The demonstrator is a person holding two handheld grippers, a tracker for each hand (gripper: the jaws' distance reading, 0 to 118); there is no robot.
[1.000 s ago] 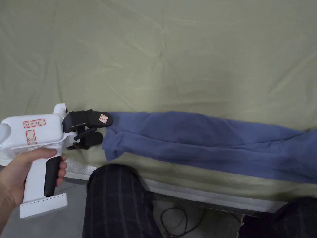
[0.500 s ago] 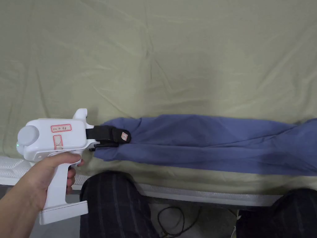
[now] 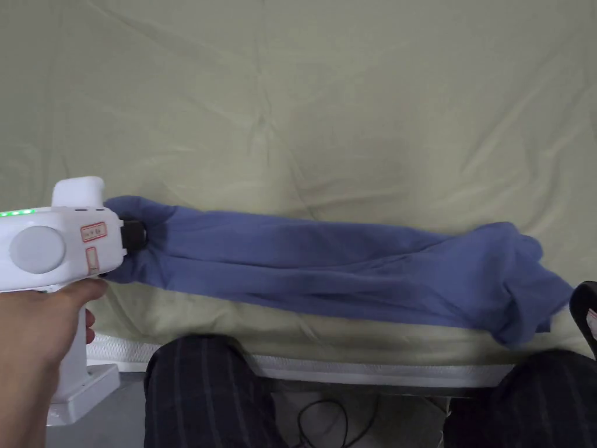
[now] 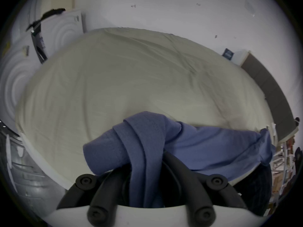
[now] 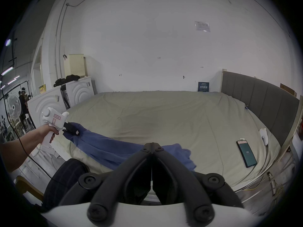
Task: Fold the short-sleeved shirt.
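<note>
Lying in a long bunched strip along the near edge of the bed [image 3: 350, 116], the blue shirt [image 3: 326, 268] wants a steady level pull from the left claw [image 4: 146, 170] clamped on its end, while the empty right claw [image 5: 152, 148], jaws pressed together, takes the far end.

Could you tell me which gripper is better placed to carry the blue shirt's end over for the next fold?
Probably the left gripper: it is shut on the blue shirt, while the right gripper is shut on nothing.
</note>
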